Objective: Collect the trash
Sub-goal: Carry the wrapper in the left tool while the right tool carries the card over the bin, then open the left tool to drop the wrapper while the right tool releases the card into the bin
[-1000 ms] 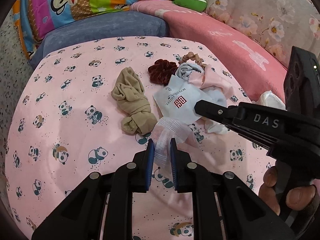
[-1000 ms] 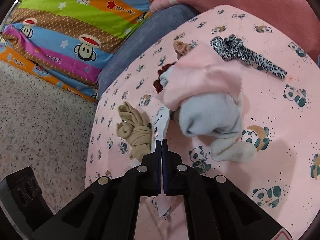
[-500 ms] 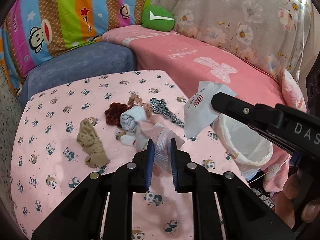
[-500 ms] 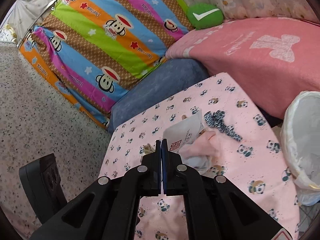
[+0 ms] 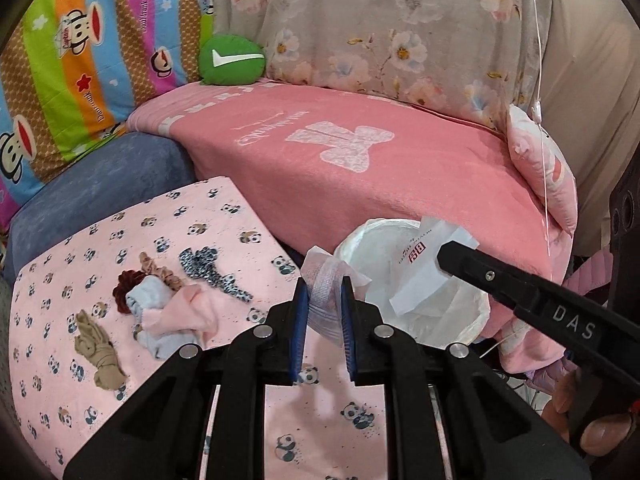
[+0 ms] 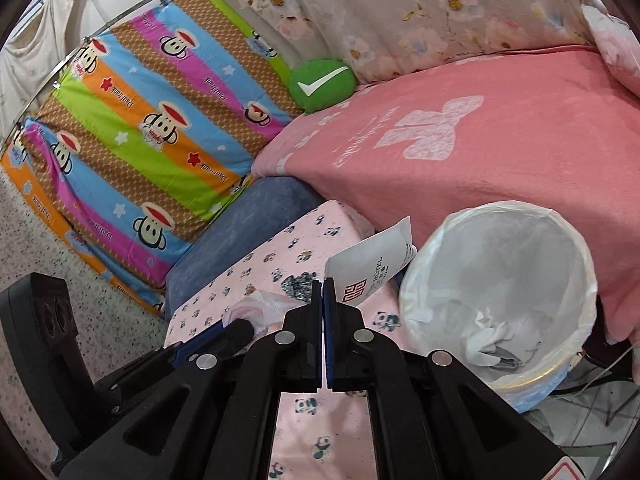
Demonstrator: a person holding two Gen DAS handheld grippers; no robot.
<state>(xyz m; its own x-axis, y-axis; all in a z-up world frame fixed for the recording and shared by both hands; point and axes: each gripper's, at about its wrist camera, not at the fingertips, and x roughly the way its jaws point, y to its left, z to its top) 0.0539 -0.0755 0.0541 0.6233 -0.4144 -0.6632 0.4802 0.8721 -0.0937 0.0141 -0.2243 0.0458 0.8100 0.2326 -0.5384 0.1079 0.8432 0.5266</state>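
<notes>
My left gripper (image 5: 323,280) is shut on a crumpled clear plastic wrapper (image 5: 326,280), held up near the left rim of the bin. My right gripper (image 6: 322,282) is shut on a white hotel packet (image 6: 370,270) with a red logo. In the left wrist view that packet (image 5: 420,272) hangs over the mouth of the white-lined trash bin (image 5: 472,320). The right wrist view shows the trash bin (image 6: 504,224) to the right of the packet, with crumpled paper at its bottom.
On the panda-print sheet (image 5: 100,240) lie a beige stocking (image 5: 98,350), pink and blue socks (image 5: 176,312), a dark red scrunchie (image 5: 126,286) and a leopard-print band (image 5: 212,272). A pink blanket (image 5: 380,160) rises behind the bin. Striped cartoon bedding (image 6: 140,120) stands at the back left.
Both grippers lifted their trash off the sheet and swung right, toward the bin. The packet now hangs above the bin's opening. The clothes stayed on the sheet.
</notes>
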